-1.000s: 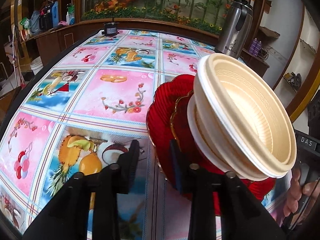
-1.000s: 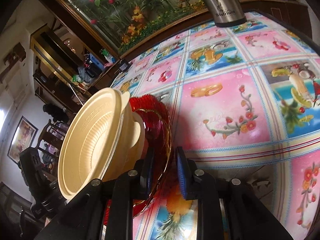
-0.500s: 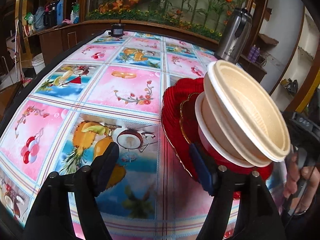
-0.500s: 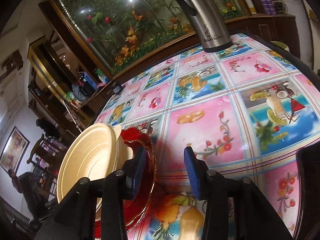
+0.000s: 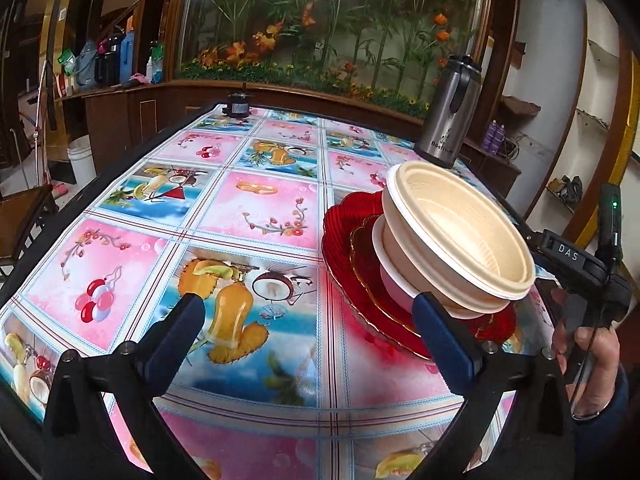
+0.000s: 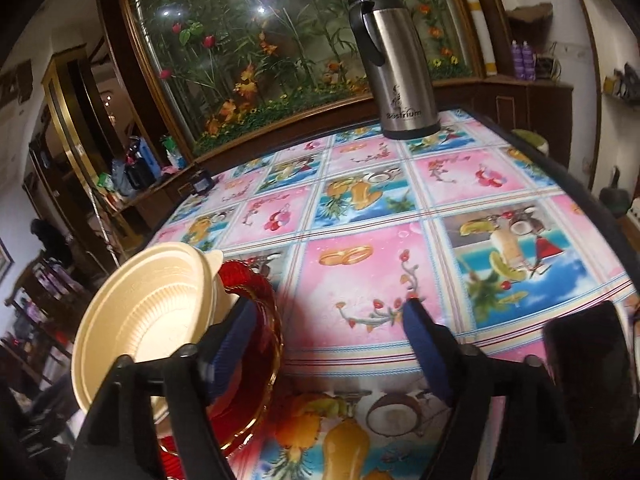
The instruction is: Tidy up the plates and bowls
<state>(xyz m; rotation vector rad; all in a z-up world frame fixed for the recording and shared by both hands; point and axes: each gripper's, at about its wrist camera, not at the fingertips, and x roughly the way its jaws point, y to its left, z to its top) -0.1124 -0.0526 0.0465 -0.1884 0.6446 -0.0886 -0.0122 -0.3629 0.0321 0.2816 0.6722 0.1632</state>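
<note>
both the left claw (image 5: 306,312) and right claw (image 6: 326,320) are opening, nothing gripped, and should be drawn clear without nudging the stacked bowls (image 5: 460,240) on the red plates (image 5: 344,240).

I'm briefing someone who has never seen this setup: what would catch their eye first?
Probably the cream bowls nested on red plates, stacked near the table's edge. Next, the bright fruit-print tablecloth and the steel thermos jug at its far side, before a glass-fronted flower display.

cream bowls (image 5: 456,240) stacked, on red plates (image 5: 352,248)
</note>
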